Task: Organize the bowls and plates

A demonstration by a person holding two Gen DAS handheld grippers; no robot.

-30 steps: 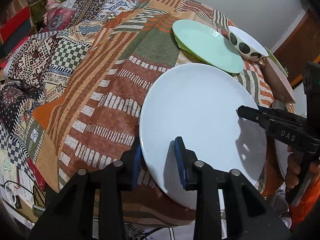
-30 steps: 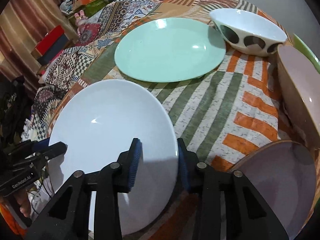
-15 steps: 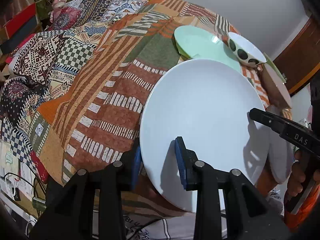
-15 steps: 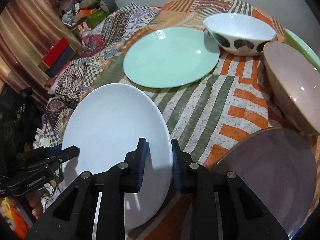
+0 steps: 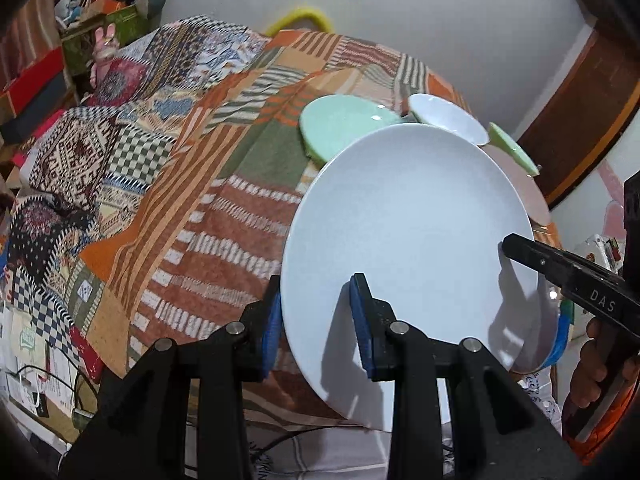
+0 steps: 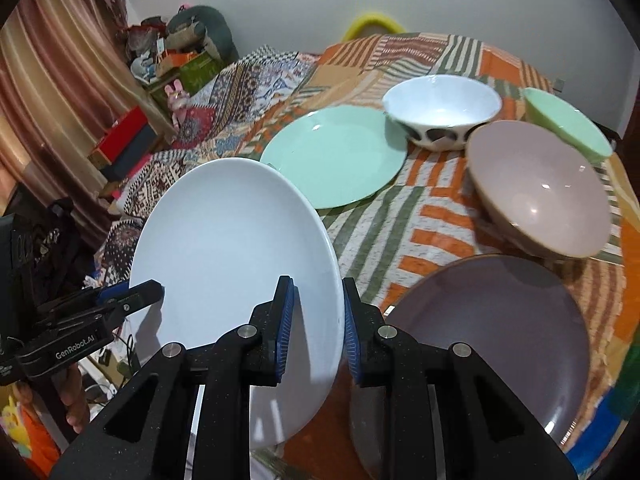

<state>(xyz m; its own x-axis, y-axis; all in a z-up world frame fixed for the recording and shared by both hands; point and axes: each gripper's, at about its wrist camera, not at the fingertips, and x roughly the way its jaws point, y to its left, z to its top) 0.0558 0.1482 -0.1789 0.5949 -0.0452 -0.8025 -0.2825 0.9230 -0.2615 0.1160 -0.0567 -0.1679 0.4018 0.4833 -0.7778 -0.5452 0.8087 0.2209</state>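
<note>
A large white plate point(image 5: 408, 220) hangs tilted above the patchwork cloth, carried by both grippers. My left gripper point(image 5: 316, 312) is shut on its near left rim. My right gripper point(image 6: 318, 292) is shut on the opposite rim of the white plate point(image 6: 232, 232). On the table lie a mint green plate point(image 6: 336, 160), a white bowl with dark spots point(image 6: 440, 108), a dusty pink bowl point(image 6: 540, 192), a green bowl point(image 6: 568, 124) and a mauve plate point(image 6: 492, 328). The white plate hides part of the mint plate point(image 5: 340, 124) in the left wrist view.
The patchwork cloth point(image 5: 192, 208) hangs over the table's left edge. Boxes and toys point(image 6: 168, 68) are piled at the far left by a curtain. A yellow chair back point(image 6: 374, 22) stands behind the table. A hand point(image 5: 596, 360) holds the right gripper.
The white plate has risen off the cloth and tilted, with both grippers rising. The right gripper's jaws have closed onto its rim.
</note>
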